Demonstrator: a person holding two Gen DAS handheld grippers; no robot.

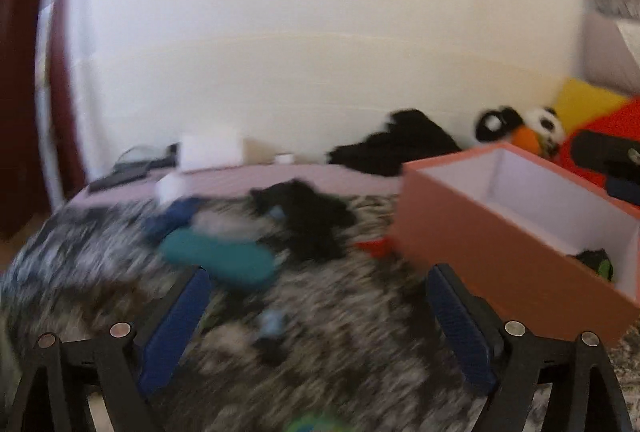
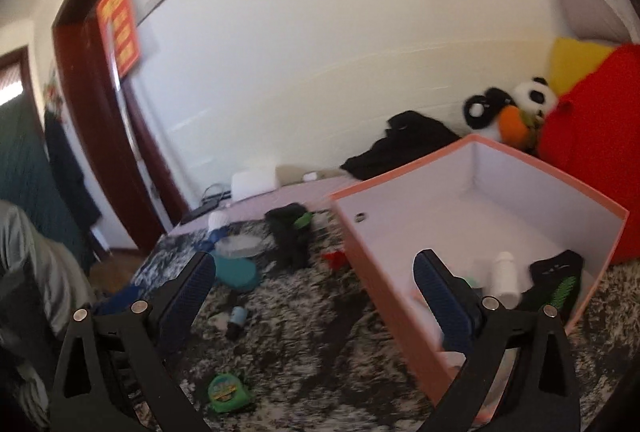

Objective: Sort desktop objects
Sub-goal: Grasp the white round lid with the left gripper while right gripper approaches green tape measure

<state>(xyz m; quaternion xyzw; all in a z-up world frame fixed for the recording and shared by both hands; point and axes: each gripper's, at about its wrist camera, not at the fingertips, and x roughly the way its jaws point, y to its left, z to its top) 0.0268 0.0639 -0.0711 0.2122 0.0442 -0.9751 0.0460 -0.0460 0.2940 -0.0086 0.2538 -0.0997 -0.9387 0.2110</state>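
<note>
Both hand-held grippers, left [image 1: 318, 306] and right [image 2: 314, 294], are held with jaws apart and nothing between them, so a fresh pick seems to be in hand. The box [image 2: 384, 272] already holds a white bottle [image 2: 505, 278] and a black-green glove [image 2: 558, 282]. Left of the box, on the blanket [image 2: 320, 352], a teal case [image 2: 236, 274], a small bottle [image 2: 236, 320], a green tape measure [image 2: 226, 392] and another glove [image 2: 292, 236] are left unsorted. Next, one gripper would likely be lowered over one of these and closed.

A home bedroom is indicated by a patterned bedspread [image 2: 320, 344], plush panda [image 2: 534, 95] and pillows [image 2: 592, 159] beyond the fingers.
</note>
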